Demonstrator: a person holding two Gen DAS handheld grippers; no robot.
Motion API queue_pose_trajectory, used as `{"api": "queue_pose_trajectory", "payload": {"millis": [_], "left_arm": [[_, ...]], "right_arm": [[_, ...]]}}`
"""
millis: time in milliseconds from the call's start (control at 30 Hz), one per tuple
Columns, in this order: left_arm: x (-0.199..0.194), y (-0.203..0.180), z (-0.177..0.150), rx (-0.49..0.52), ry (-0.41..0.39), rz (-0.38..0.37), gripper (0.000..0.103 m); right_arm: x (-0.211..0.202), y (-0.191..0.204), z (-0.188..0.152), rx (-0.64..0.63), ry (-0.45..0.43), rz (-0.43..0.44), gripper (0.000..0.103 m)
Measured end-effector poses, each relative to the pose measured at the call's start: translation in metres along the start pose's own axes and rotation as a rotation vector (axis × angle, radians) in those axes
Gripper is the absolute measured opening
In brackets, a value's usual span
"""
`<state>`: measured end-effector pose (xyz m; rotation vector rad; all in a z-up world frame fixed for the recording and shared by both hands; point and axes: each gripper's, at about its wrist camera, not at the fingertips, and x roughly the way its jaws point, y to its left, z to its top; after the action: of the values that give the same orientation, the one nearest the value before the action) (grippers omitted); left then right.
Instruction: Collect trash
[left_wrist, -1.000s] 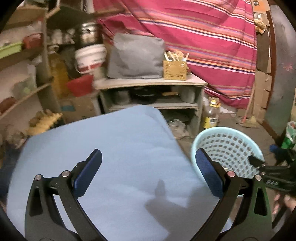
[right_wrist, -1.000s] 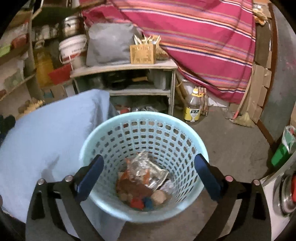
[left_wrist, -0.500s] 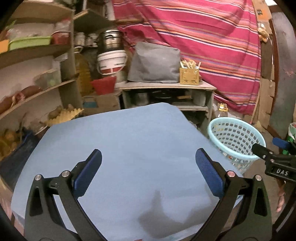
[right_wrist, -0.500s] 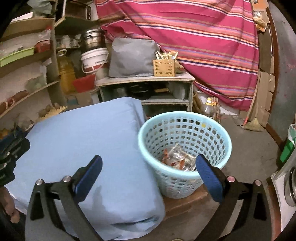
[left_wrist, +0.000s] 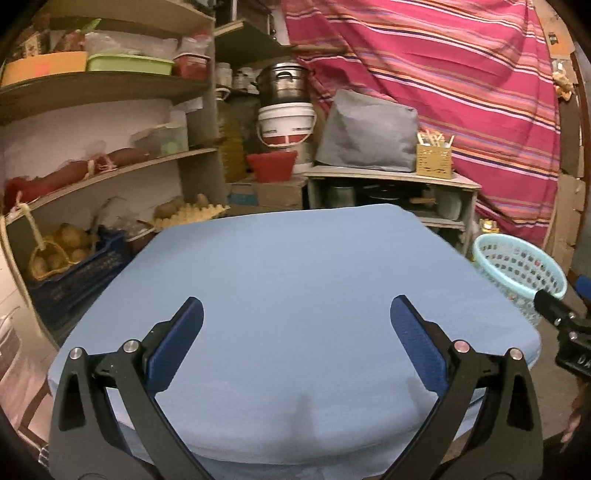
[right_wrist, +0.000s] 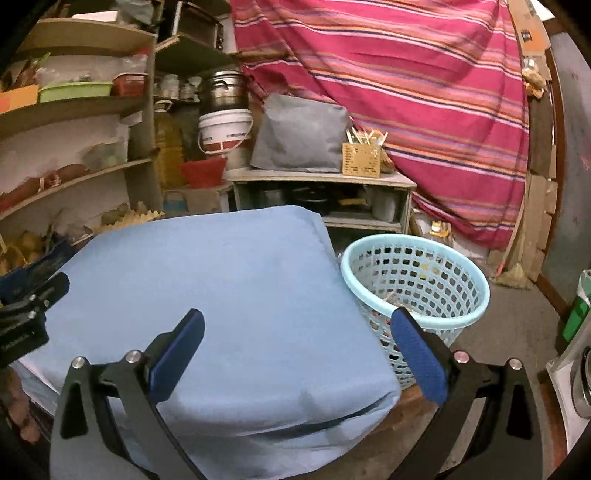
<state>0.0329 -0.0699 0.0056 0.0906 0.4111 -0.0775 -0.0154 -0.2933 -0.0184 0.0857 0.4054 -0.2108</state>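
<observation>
2 grippers, both ours, hang over a table draped in smooth pale-blue cloth. The left gripper has its black arms spread wide and its blue padded fingers hold nothing. The right gripper is spread just as wide, with nothing between its pads.

The cloth lies flat, with soft rounded corners and a fold along the near edge, and we see no scraps on it. The trash sits in the basket, a round light-blue plastic one with a lattice of small holes in its wall and a thick rolled rim. It stands on the floor just beside the table's right side. Through the holes we make out bits of orange and pale wrappers at the bottom, too small to name. The right gripper's right finger crosses in front of the basket's near rim.

Behind the table stands a low wooden shelf unit carrying a grey bag and a small yellow woven box of sticks. To its left, a steel pot rests on a white bucket above a red bowl. Curved shelves on the left hold tubs and potatoes. A striped pink cloth hangs across the back.
</observation>
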Motion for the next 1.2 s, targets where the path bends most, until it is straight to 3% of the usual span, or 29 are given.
{"api": "queue_pose_trajectory", "payload": {"millis": [600,1200], "left_arm": [[0.013,0.018,-0.016,-0.036,0.019,0.007,0.098],[0.011,0.013,-0.018,0.002,0.007,0.037,0.098]], "right_arm": [[-0.006,0.027,-0.008,-0.018,-0.039,0.014,0.098],[-0.002,0.036,-0.008,-0.018,-0.051,0.017,0.098]]}}
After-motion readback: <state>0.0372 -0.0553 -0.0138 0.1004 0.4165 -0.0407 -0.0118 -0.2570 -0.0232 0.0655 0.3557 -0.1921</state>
